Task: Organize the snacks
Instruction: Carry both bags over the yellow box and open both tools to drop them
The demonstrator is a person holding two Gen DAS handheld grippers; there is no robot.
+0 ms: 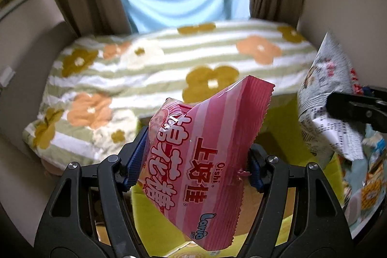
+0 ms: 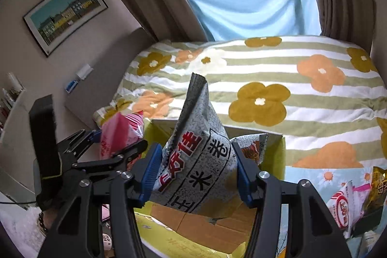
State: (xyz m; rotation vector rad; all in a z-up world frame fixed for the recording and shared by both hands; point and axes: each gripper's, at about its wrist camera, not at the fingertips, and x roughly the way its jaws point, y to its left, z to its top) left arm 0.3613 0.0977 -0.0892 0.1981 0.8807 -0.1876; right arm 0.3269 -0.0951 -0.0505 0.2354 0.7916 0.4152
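My left gripper (image 1: 193,161) is shut on a pink Oishi snack bag (image 1: 203,161), held tilted above a yellow-green cardboard box (image 1: 154,214). My right gripper (image 2: 196,168) is shut on a grey speckled Oishi snack bag (image 2: 200,161), held upright over the same open box (image 2: 275,151). Another grey bag (image 2: 251,146) leans inside the box at its far wall. The grey bag (image 1: 324,93) and the right gripper's finger (image 1: 355,108) show at the right of the left wrist view. The pink bag (image 2: 118,134) and the left gripper (image 2: 108,149) show at the left of the right wrist view.
A bed with a striped flowered quilt (image 2: 266,79) lies beyond the box. More snack bags (image 2: 348,202) lie on a light blue cloth at the right. Curtains and a window stand at the back. A framed picture (image 2: 65,13) hangs on the left wall.
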